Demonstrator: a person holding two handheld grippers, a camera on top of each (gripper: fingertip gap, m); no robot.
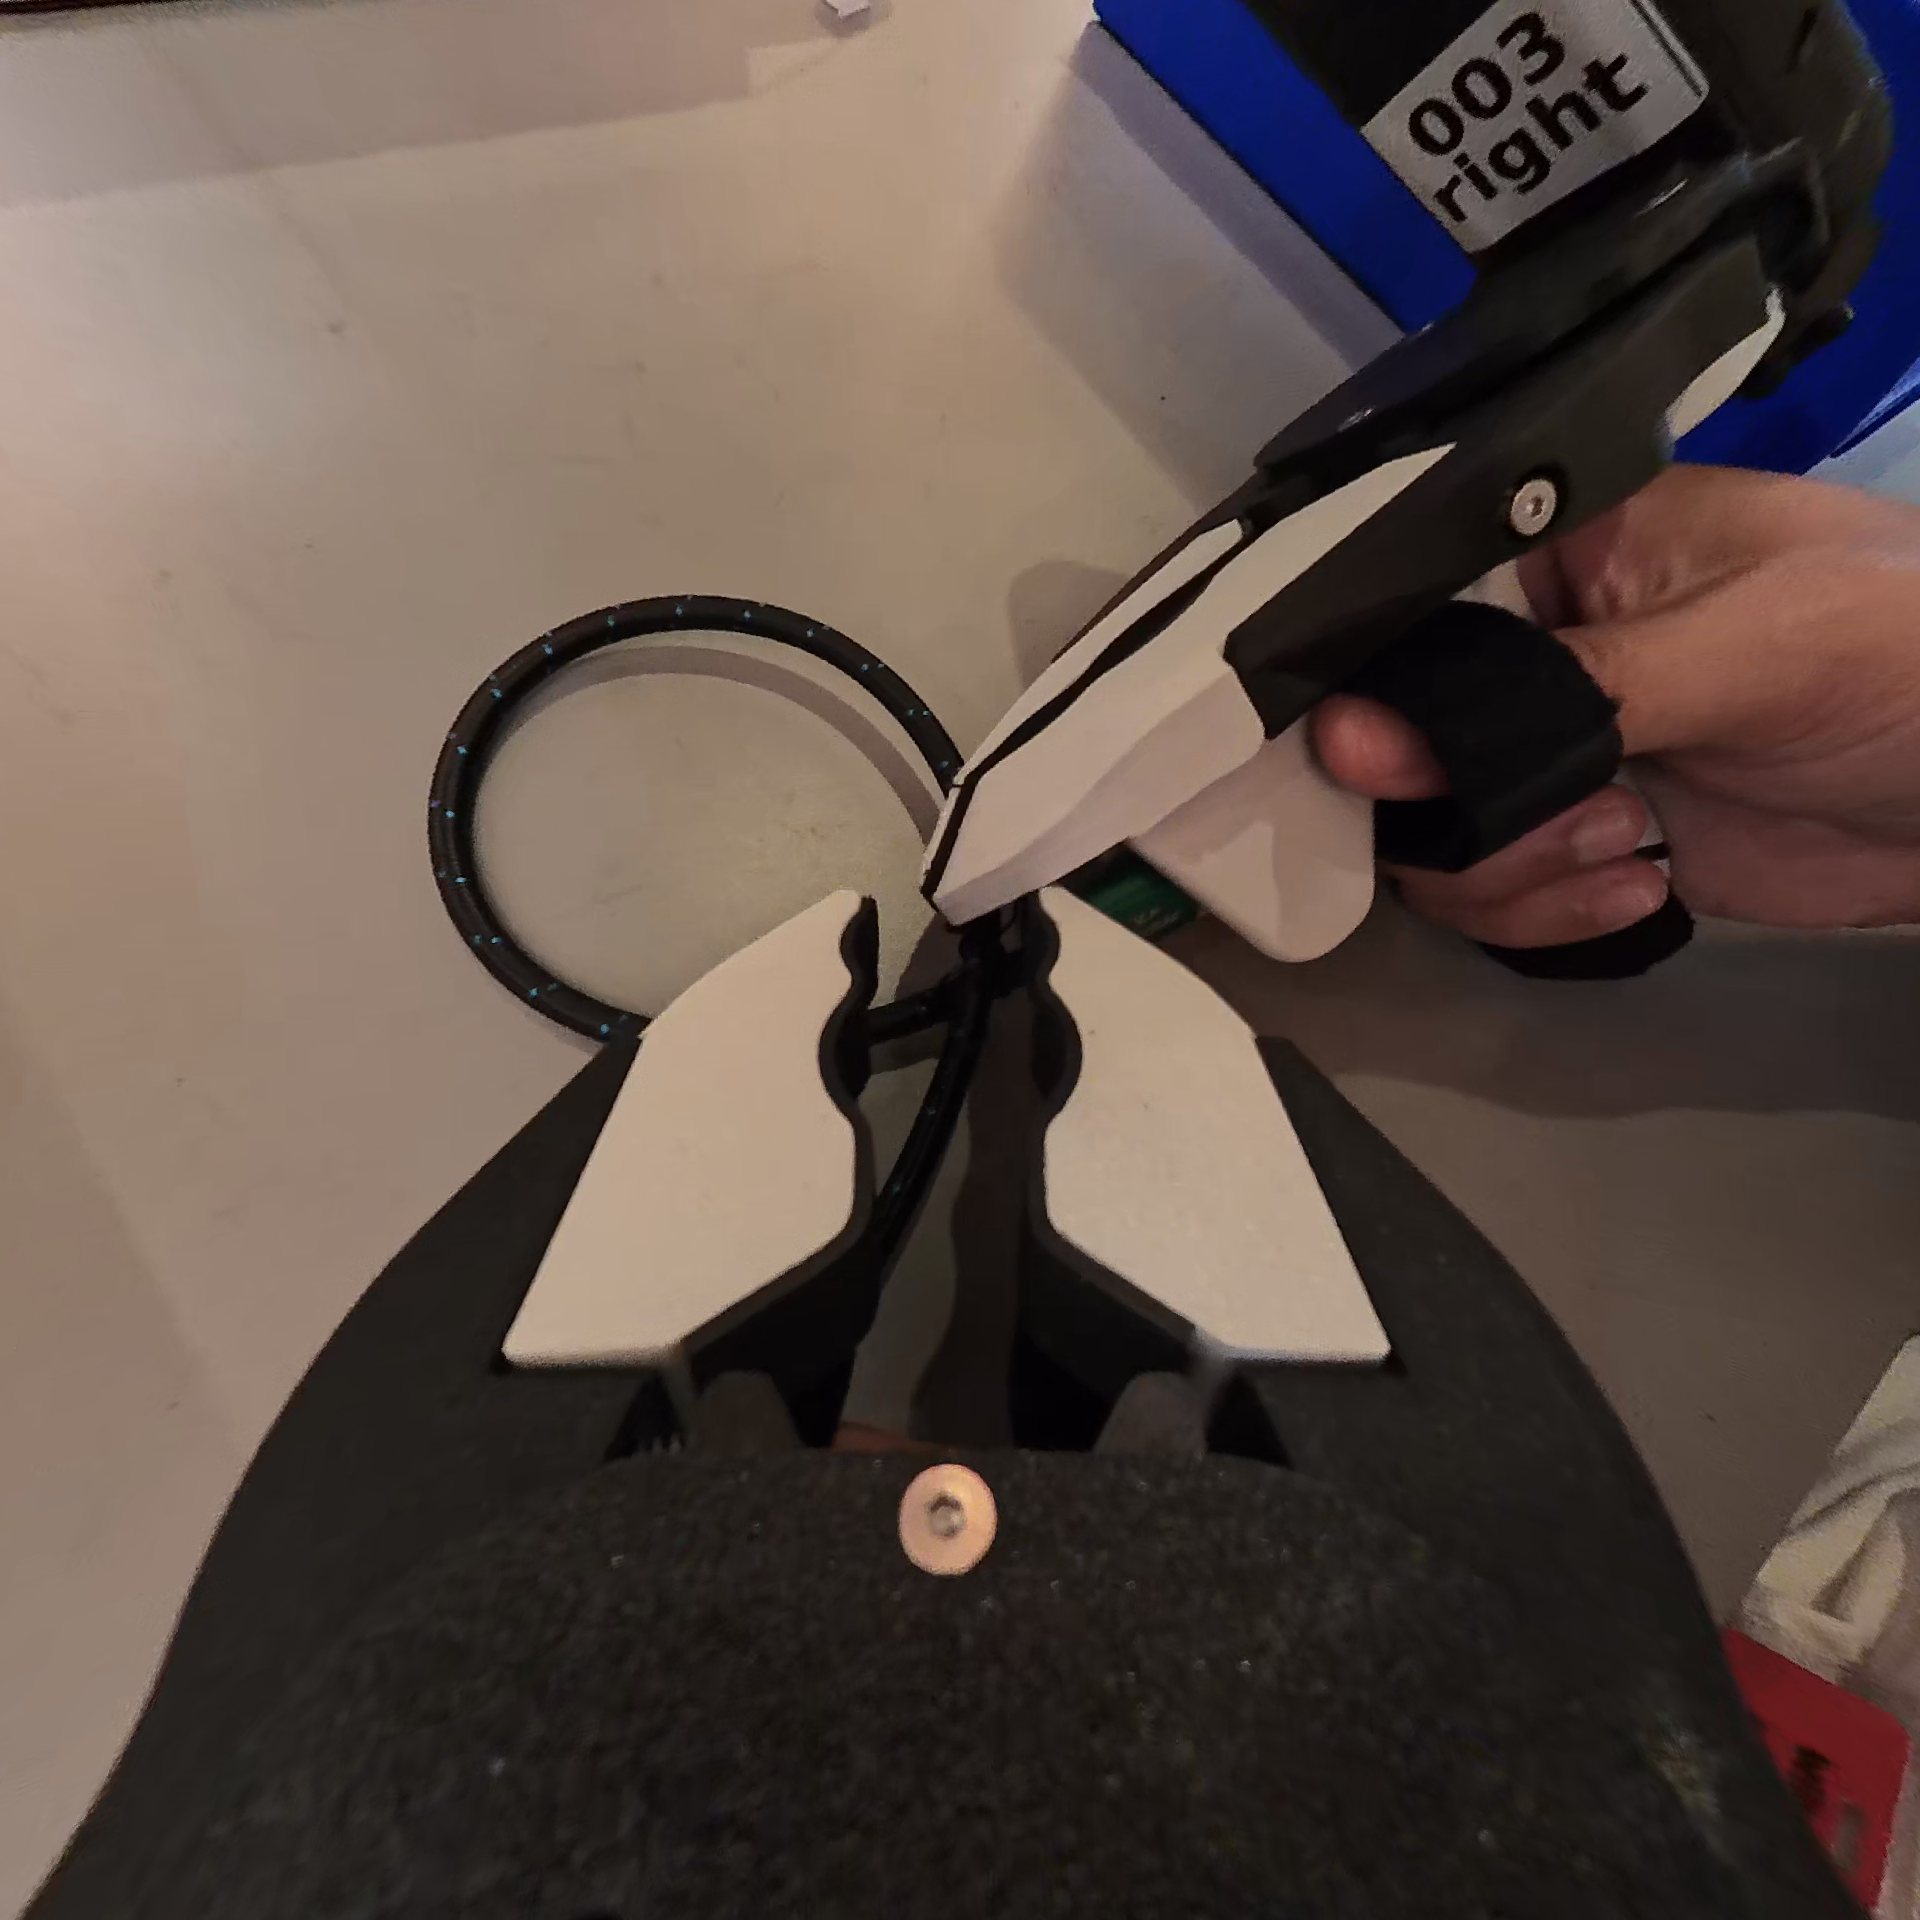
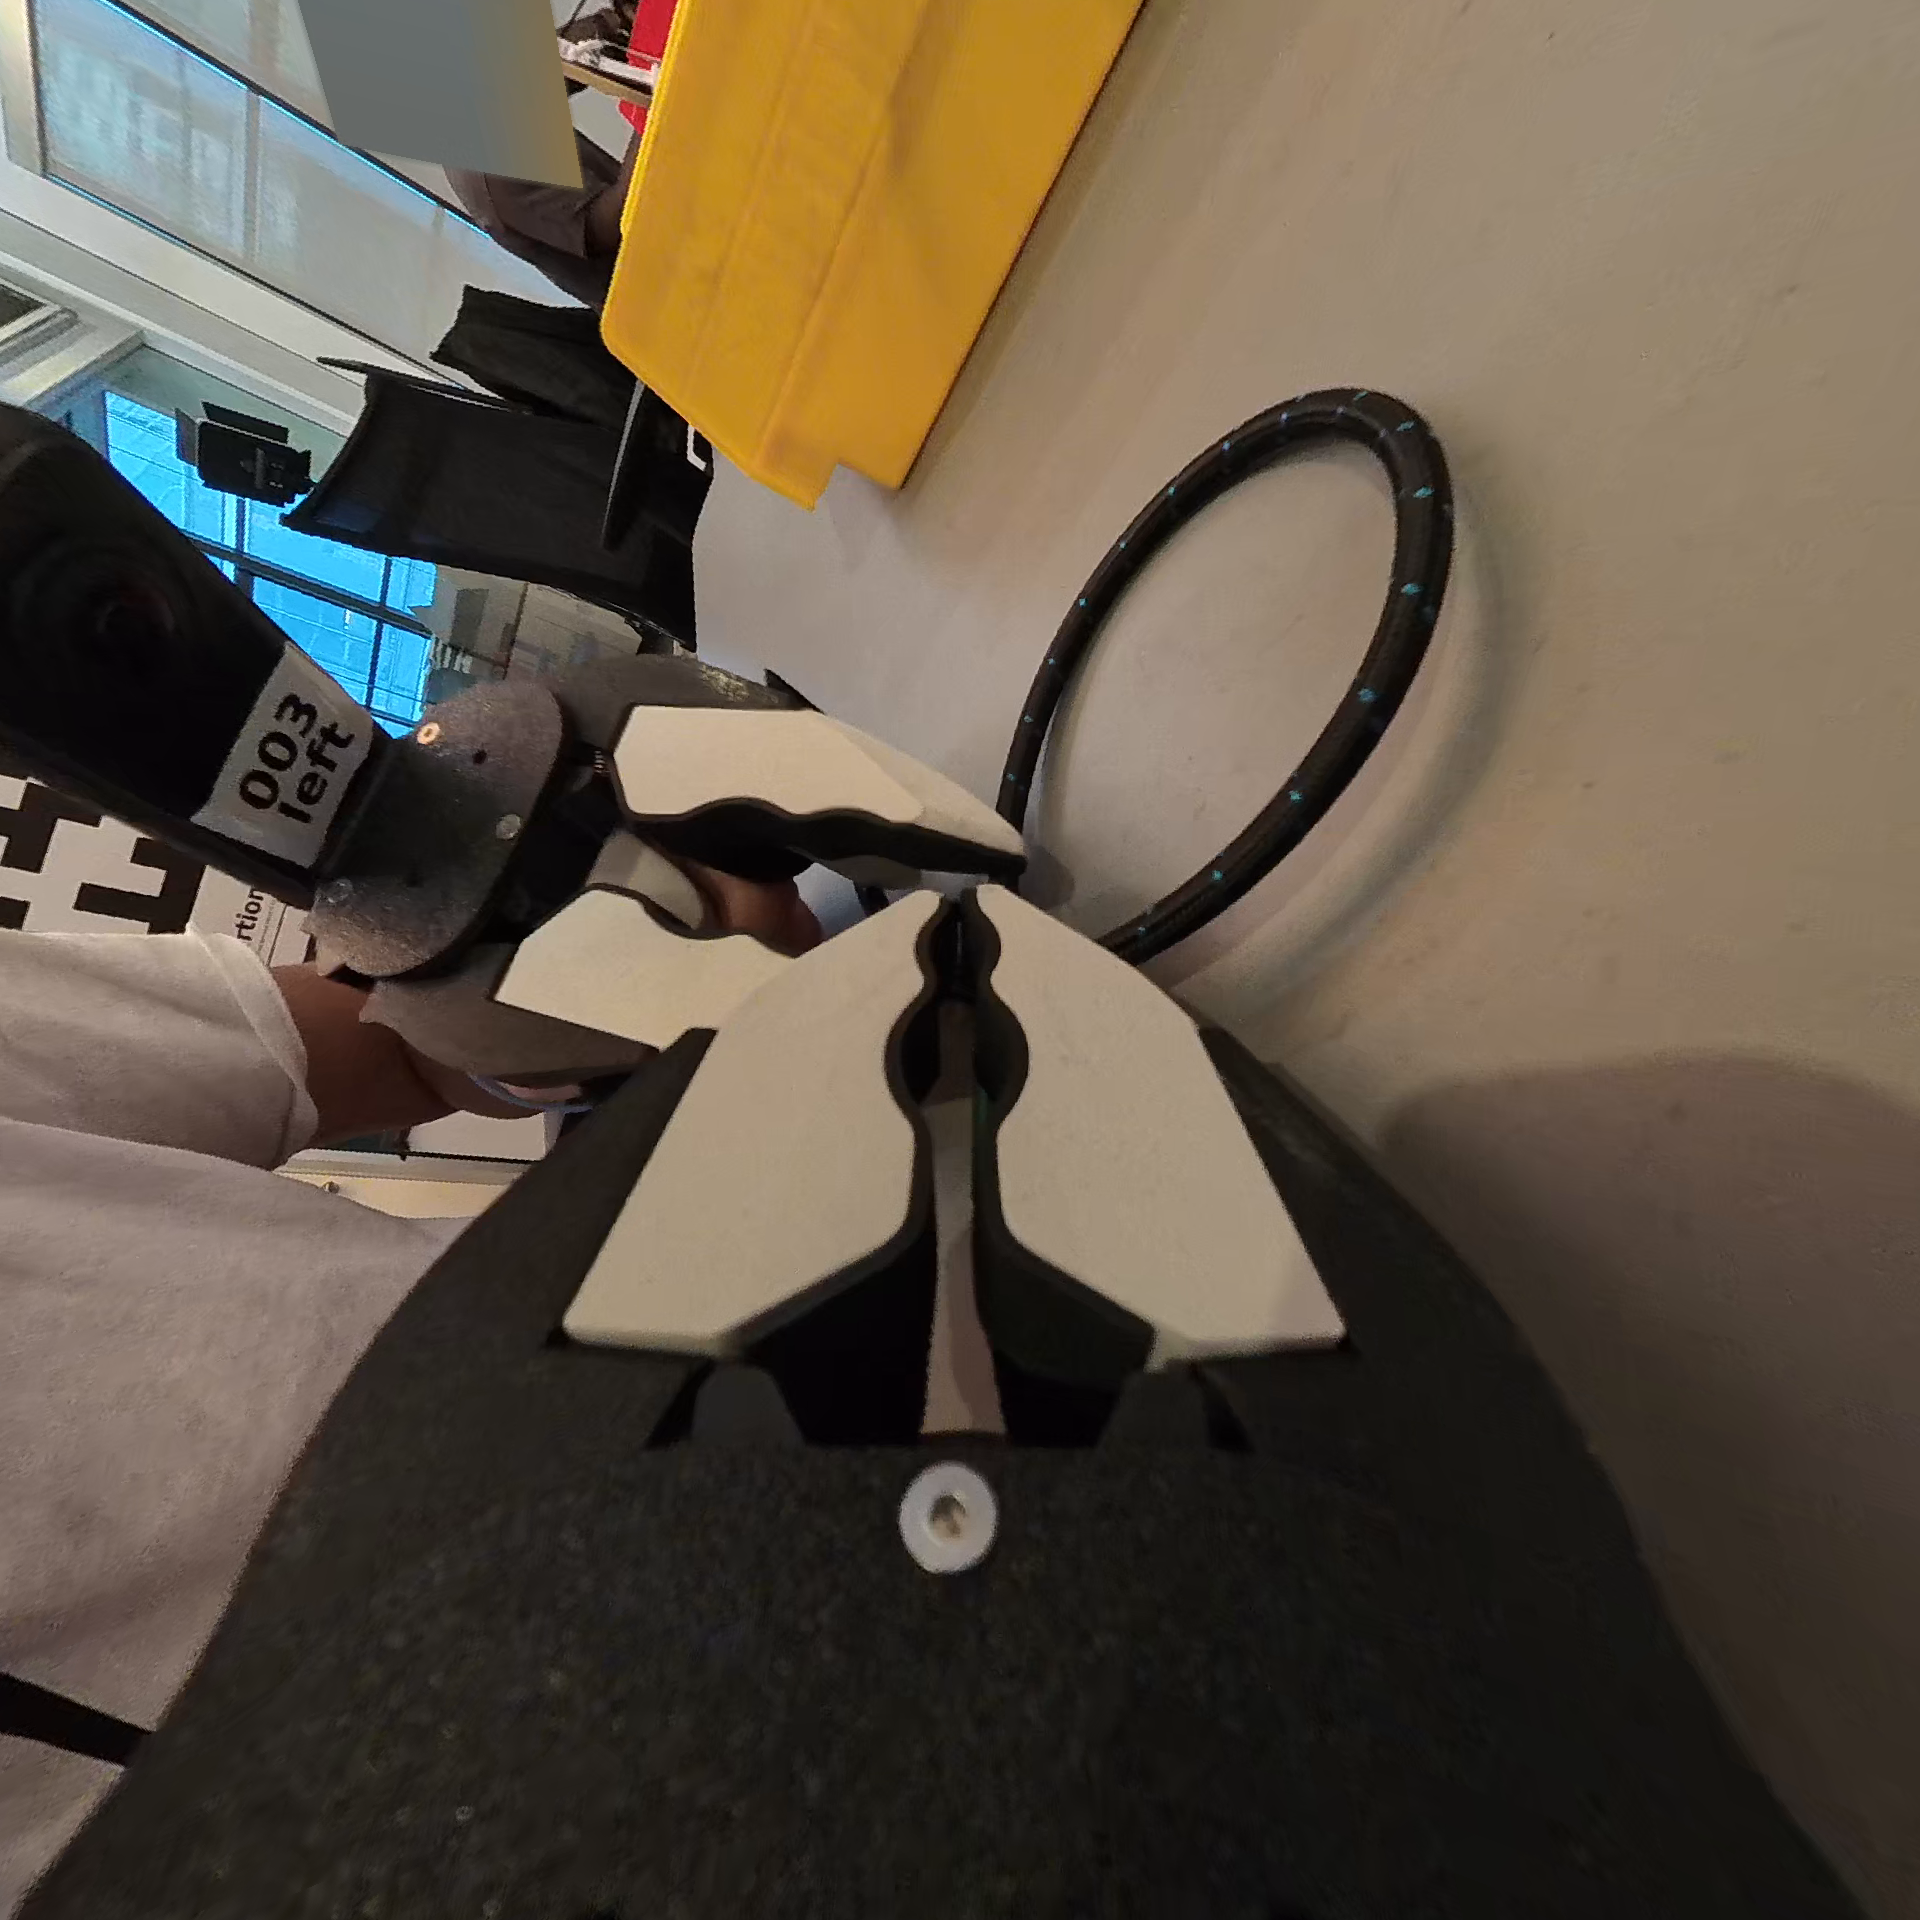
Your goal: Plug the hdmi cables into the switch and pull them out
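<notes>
The big white table (image 1: 312,416) held everything. A blue box (image 1: 1247,156) sat at its far edge, and a yellow box (image 2: 831,208) lay on another side. The black cable (image 1: 457,810) made a round loop on the table. Then it ran back between the two fingers of the left gripper (image 1: 956,997).

The left gripper's jaws stood apart. The cable went through the gap, and the gap looked wider than the cable, so I think they were not pinching it. Something dark sat low in that gap, but I could not tell what.

The right gripper (image 1: 940,883) came in from the side, held by a hand (image 1: 1714,727). Its jaws were squeezed nearly together, right where the cable crossed itself, with a thin dark thing between the tips. I think that was the cable or its plug end. The two grippers were very near each other, tip by tip.

A small green bit (image 1: 1138,896) peeked out just under the right gripper. It might have been part of the switch or a plug. I could not tell, and no switch showed clearly.

To do this step well, the right gripper should keep a firm squeeze close to the plug, not far back on the soft cable. The left gripper should hold the other part steady before any push. The push or pull should go straight, not bent or twisted. The loop should stay loose so it does not tug.
</notes>
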